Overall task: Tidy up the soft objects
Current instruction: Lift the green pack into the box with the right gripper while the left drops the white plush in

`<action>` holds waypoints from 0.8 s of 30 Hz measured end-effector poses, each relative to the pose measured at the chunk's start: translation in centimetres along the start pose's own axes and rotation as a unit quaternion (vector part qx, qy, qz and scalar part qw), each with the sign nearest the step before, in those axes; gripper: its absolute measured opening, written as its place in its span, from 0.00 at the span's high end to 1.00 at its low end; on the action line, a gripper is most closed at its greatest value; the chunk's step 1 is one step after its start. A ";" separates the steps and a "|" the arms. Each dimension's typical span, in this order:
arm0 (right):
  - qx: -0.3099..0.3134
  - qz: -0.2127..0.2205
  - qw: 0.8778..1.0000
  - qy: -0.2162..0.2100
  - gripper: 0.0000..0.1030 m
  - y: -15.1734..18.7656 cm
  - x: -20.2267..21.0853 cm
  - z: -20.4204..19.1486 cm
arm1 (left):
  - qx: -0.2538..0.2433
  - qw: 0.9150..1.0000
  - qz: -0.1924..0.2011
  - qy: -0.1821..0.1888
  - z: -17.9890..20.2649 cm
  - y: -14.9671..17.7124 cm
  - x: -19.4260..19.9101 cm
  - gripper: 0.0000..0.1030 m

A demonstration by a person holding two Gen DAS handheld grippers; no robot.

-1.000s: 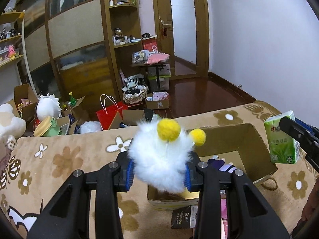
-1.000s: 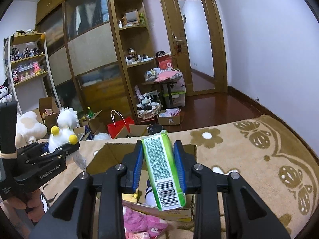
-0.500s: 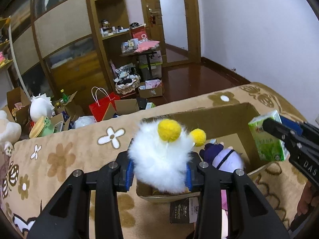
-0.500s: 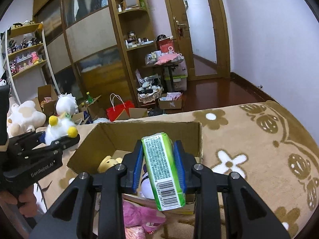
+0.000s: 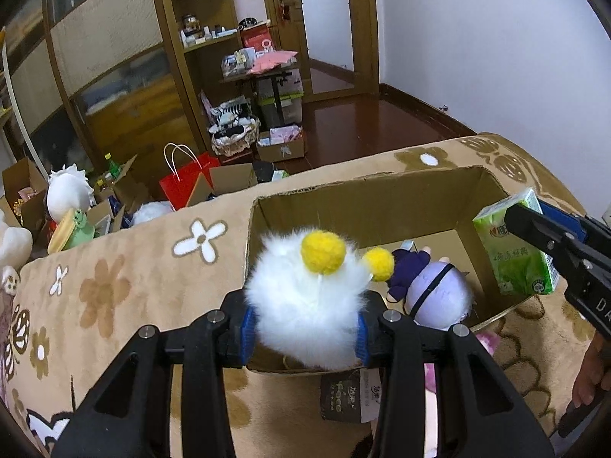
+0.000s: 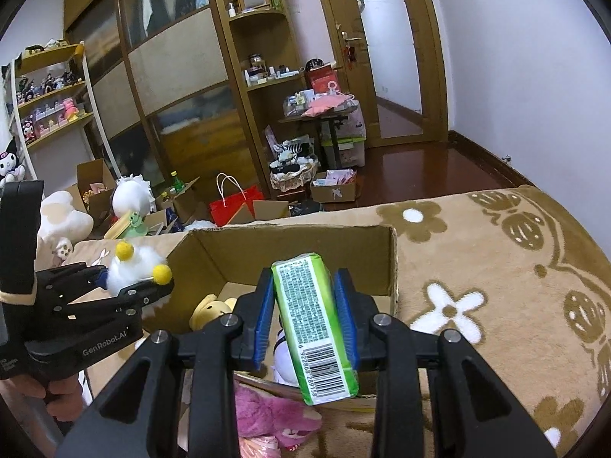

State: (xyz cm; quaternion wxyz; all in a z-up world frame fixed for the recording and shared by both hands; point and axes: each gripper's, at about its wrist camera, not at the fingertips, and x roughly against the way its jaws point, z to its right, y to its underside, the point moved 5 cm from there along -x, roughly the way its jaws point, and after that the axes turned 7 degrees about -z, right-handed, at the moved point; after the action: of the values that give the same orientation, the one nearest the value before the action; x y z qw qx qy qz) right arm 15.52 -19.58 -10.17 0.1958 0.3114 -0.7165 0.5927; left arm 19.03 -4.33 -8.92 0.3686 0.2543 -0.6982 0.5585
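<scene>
While both loads hang above it, cardboard box (image 5: pixel 366 206) holds purple plush (image 5: pixel 439 294).

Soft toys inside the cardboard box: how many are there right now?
2 visible: a round lilac plush doll near the front wall, and a yellow bear plush at the left end of the brown cardboard box. More may be hidden behind the claws.

One cardboard box (image 5: pixel 366 206); two hand-held grippers; one tissue pack (image 6: pixel 317 320).

Both wrist views look steeply down, close over the shared cardboard box (image 5: pixel 382 194), from opposite sides.
</scene>
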 end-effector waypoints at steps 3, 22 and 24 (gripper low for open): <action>0.002 -0.003 1.000 0.001 0.67 0.1 -0.1 -0.1 | 0.000 1.000 -0.001 -0.001 0.0 0.0 0.0 0.55; -0.001 0.002 1.000 -0.002 0.20 0.5 1.1 -0.2 | 0.007 1.000 -0.011 0.010 -0.2 0.3 1.8 0.17; -0.003 -0.002 1.000 -0.006 0.09 0.6 1.3 -0.4 | 0.009 1.000 -0.012 0.011 -0.3 0.6 2.4 0.12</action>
State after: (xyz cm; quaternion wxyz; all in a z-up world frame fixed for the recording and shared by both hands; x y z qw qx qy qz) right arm 14.07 -19.38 -9.66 0.1938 0.3154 -0.7188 0.5884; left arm 17.23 -3.76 -7.35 0.3804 0.2596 -0.6861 0.5632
